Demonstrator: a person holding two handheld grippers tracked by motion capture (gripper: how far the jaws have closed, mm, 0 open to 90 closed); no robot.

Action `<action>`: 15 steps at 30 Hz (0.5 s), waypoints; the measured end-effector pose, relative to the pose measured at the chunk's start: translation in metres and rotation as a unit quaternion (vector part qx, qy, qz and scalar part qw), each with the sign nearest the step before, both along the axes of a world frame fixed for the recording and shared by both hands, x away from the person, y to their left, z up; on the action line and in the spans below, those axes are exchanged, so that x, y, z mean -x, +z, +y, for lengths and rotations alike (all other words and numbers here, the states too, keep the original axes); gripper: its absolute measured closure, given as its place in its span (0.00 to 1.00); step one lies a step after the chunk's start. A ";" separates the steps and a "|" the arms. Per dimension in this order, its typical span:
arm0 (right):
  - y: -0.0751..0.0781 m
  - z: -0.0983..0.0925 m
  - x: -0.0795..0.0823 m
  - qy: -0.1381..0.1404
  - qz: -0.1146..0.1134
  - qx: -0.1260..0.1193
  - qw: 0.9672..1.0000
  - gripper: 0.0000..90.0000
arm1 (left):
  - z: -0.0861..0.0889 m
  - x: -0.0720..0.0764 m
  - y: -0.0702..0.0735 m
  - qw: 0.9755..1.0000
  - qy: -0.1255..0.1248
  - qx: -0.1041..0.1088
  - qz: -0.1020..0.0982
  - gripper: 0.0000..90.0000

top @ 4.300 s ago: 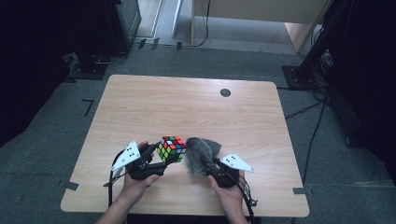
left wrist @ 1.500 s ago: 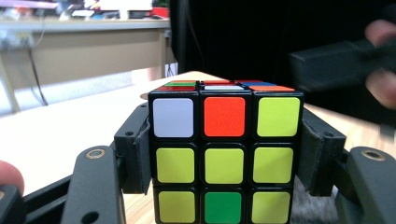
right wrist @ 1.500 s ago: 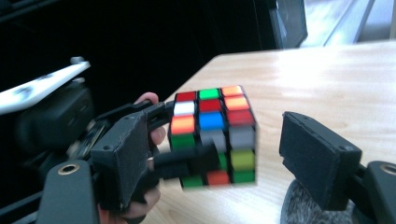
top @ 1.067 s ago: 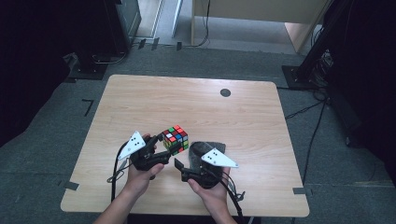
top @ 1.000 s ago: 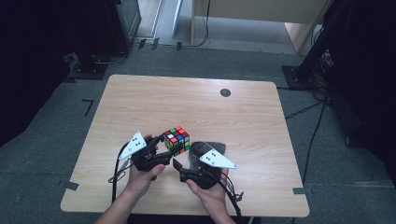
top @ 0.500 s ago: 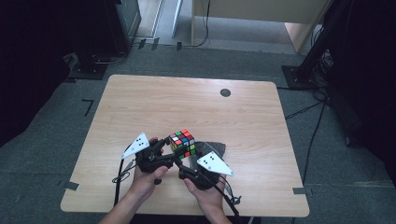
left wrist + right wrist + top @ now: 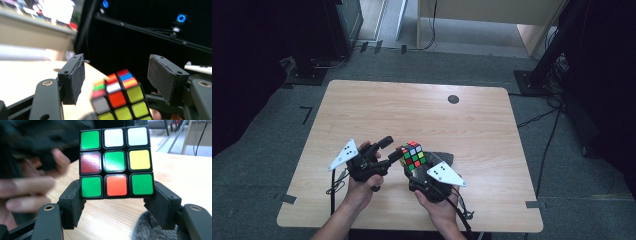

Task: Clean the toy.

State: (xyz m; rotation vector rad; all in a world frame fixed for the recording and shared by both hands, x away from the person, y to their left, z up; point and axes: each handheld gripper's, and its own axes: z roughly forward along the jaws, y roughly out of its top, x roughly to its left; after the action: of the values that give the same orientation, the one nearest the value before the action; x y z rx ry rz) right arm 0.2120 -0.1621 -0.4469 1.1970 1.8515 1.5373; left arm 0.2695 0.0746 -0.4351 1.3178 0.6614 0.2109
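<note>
A scrambled colour cube [image 7: 412, 155] is held up over the table's front middle. My right gripper [image 7: 411, 171] is shut on its lowest layer; in the right gripper view both pads press that layer's sides, and the cube's [image 7: 116, 161] green-centred face looks at the camera. My left gripper [image 7: 391, 148] stands open just left of the cube, its jaws pointing right. In the left gripper view the cube [image 7: 117, 100] sits low between the parted jaws of that gripper [image 7: 122, 75], touching neither pad.
A grey furry cloth [image 7: 439, 157] lies on the wooden table [image 7: 462, 125] right behind the cube, and its edge shows low in the right gripper view [image 7: 147, 227]. A small black disc [image 7: 453, 99] sits near the far edge. The left hand [image 7: 25, 190] is close by, blurred.
The cube has drifted right and a little toward the front. The right hand left the cloth and came in under the cube. The left gripper followed the cube rightward.
</note>
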 end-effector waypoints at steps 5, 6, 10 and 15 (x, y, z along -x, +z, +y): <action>0.001 -0.017 -0.009 0.003 0.030 0.011 0.999 0.38 | 0.009 -0.004 -0.010 0.994 0.034 -0.093 -0.048 0.31; 0.003 -0.021 -0.011 0.005 0.035 0.013 0.999 0.38 | 0.010 -0.006 -0.014 0.990 0.035 -0.129 -0.042 0.30; 0.008 -0.032 -0.016 0.009 0.049 0.011 0.999 0.38 | 0.007 -0.006 -0.023 0.975 0.023 -0.217 -0.045 0.21; 0.009 -0.037 -0.017 0.013 0.062 -0.001 0.998 0.38 | -0.009 0.002 -0.034 0.952 0.006 -0.293 -0.083 0.16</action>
State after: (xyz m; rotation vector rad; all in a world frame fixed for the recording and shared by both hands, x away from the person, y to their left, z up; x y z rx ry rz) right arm 0.2294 -0.1990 -0.4377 1.3003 1.9529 1.5098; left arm 0.2676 0.0653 -0.4688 1.8399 0.4754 0.5529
